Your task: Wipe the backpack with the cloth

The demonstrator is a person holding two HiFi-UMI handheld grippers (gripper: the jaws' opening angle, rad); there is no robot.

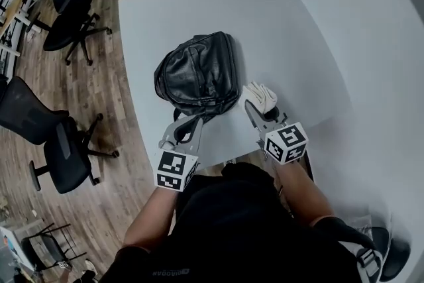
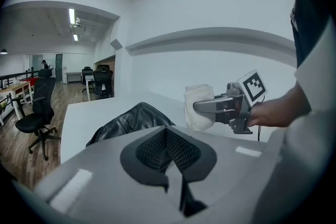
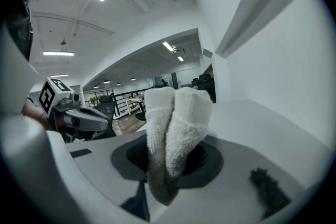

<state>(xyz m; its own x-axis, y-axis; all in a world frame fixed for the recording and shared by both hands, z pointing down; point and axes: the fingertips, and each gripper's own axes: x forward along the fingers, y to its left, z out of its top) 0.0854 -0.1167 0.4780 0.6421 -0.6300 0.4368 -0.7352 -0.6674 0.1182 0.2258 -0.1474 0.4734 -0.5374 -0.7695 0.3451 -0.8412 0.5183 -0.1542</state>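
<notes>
A black leather backpack (image 1: pixel 197 73) lies flat on the white table (image 1: pixel 285 30), a little back from its front edge. My right gripper (image 1: pixel 254 109) is shut on a folded white cloth (image 1: pixel 261 95), held just right of the backpack's near corner and apart from it. In the right gripper view the cloth (image 3: pixel 178 123) stands up out of the jaws of that gripper (image 3: pixel 168 165). My left gripper (image 1: pixel 187 126) sits at the backpack's near edge. Seen in its own view, the left gripper (image 2: pixel 169 152) has its pads together with nothing between them, and the backpack (image 2: pixel 128 120) lies just beyond.
Black office chairs (image 1: pixel 66 3) (image 1: pixel 46 136) stand on the wooden floor left of the table. A white wall rises along the table's right side. The left gripper view also shows my right gripper (image 2: pixel 202 106) with the cloth (image 2: pixel 198 113).
</notes>
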